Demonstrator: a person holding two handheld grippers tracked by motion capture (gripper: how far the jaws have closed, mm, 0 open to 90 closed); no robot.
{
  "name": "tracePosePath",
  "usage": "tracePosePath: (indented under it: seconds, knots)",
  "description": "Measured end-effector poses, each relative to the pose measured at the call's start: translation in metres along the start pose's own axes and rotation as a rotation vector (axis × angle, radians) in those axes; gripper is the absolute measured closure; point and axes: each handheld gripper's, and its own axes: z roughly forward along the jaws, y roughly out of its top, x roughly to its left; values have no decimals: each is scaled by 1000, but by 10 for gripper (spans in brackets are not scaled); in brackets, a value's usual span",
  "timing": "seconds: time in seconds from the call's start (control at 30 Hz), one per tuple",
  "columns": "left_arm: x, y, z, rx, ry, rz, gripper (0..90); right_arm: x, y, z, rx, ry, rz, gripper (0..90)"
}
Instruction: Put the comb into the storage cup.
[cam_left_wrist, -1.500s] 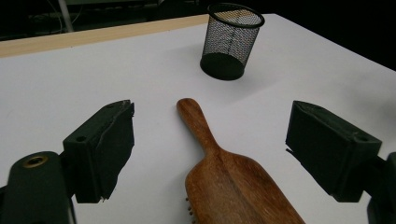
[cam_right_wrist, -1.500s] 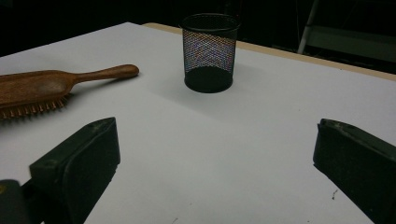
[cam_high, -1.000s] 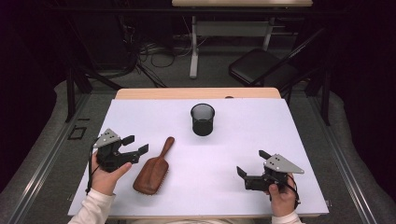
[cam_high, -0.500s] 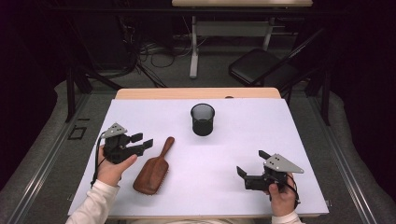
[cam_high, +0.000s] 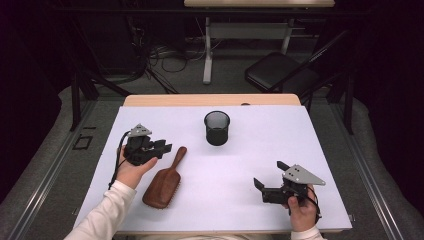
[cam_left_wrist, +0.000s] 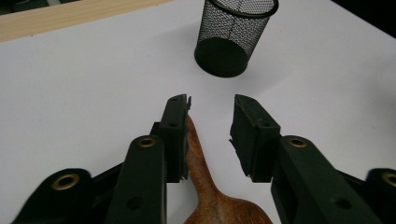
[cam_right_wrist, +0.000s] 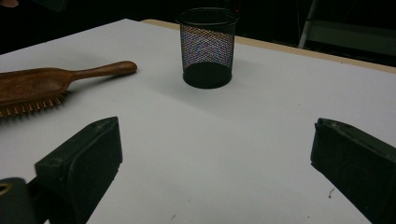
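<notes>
Left claw (cam_left_wrist: 212, 105) closing, astride hairbrush handle (cam_left_wrist: 198, 154)

**Wooden hairbrush, lower left of the table**

The brown wooden hairbrush (cam_high: 163, 184) lies flat, bristles down, in the lower-left part of the high view. Its oval head sits lowest; the slim handle angles up and right toward centre frame.

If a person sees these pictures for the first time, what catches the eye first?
Probably the wooden hairbrush lying left of centre on the white table, its handle between the jaws of the left gripper, which have just been closing but are not yet pressing it. Next, the black mesh cup standing upright farther back.
</notes>
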Motion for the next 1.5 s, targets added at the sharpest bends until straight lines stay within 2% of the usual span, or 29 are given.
tracePosePath:
  seconds: [0.23,0.57,0.73,0.9,1.0,1.13,1.23,1.3,1.5]
  knots:
    - [1,4,16,74,2,0,781,0,0,1,1,0,-1,19]
    - [1,4,34,132,8,-4,892,-1,-1,1,2,0,-2,24]
    - [2,3,47,188,15,12,900,-1,-1,1,0,-1,4,26]
    - [1,3,55,223,15,25,900,-2,-1,1,4,0,6,27]
    - [-1,3,63,259,21,46,900,-2,-1,1,5,-1,7,28]
    - [-3,2,69,288,12,49,900,-3,-1,1,8,0,7,30]
    - [-4,0,75,330,-3,65,900,-3,-1,1,8,1,7,30]
    - [-4,0,76,336,-7,68,900,-3,-2,2,8,2,9,31]
    - [-9,0,80,385,-22,108,900,-3,-2,2,9,2,7,34]
